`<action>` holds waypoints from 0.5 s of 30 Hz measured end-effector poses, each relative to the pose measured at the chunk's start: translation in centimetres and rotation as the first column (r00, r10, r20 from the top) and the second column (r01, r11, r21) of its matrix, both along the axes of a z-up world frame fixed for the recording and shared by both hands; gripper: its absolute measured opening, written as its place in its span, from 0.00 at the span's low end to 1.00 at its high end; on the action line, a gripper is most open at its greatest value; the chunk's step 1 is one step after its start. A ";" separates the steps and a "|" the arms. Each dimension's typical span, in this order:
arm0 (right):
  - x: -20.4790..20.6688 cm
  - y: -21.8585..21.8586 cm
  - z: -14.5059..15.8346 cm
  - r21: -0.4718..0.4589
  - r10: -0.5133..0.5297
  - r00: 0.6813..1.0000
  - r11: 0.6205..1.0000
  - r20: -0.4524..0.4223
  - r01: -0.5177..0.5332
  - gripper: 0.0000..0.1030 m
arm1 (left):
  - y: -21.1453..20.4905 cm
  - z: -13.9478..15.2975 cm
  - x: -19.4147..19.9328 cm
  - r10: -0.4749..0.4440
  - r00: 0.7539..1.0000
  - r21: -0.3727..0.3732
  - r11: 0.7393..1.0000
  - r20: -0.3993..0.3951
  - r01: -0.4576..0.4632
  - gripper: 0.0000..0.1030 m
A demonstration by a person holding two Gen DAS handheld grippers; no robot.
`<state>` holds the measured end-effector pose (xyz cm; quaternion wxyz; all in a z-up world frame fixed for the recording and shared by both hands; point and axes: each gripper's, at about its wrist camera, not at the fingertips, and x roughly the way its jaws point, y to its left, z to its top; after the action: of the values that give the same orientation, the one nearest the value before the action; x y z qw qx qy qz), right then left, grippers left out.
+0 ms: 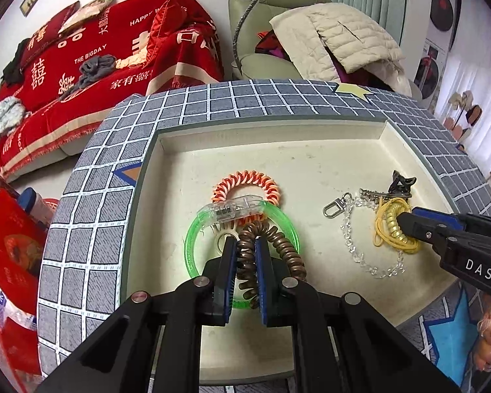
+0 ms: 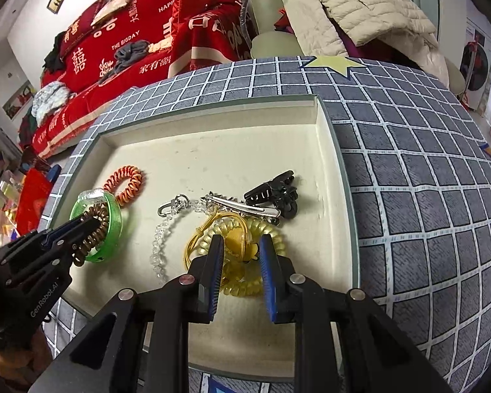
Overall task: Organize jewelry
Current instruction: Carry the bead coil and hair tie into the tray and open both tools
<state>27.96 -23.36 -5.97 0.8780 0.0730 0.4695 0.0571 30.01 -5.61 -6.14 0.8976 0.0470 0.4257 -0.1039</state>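
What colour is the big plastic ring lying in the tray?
The ring is see-through bright green, with a clear clasp. The left wrist view shows it best.

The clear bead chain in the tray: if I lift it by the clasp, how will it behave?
The clear bead chain lies in loose curves, so it will probably hang limp and swing. Its far end runs under the yellow coil tie and silver clip, so it may drag those. The smooth beads look slippery; the metal clasp seems the safer hold.

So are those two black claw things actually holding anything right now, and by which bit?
The left gripper pinches the brown coil hair tie by one side of its loop. The right gripper is closed on the yellow coil hair tie, across its near edge.
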 end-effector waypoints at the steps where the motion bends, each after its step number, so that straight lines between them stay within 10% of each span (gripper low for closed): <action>1: 0.0 0.2 0.0 -0.012 0.003 1.000 1.000 0.000 -0.003 0.24 | 0.1 0.1 0.0 0.002 1.000 -0.002 1.000 -0.001 -0.002 0.31; 6: -0.2 0.1 0.3 -0.003 0.003 1.000 1.000 -0.005 -0.003 0.28 | 0.5 0.3 -0.2 0.028 1.000 -0.018 0.999 -0.011 -0.028 0.31; 9: -0.8 -0.1 1.0 0.013 -0.005 1.000 1.000 0.021 0.004 0.56 | 0.4 0.7 -0.7 0.028 1.000 -0.010 1.000 0.010 -0.028 0.31; 14: -1.8 -0.2 2.3 0.031 -0.017 0.998 0.999 0.058 0.015 0.57 | 0.3 1.4 -1.3 0.025 0.999 0.004 1.000 0.032 -0.025 0.32; 15: -1.9 -0.3 2.5 0.034 -0.020 0.998 0.999 0.063 0.018 0.57 | 0.2 1.7 -1.4 0.027 0.999 0.011 1.000 0.042 -0.028 0.48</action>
<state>26.04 -23.63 -3.46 0.8916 0.0902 0.4399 0.0588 28.57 -5.36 -4.49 0.9074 0.0485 0.4081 -0.0880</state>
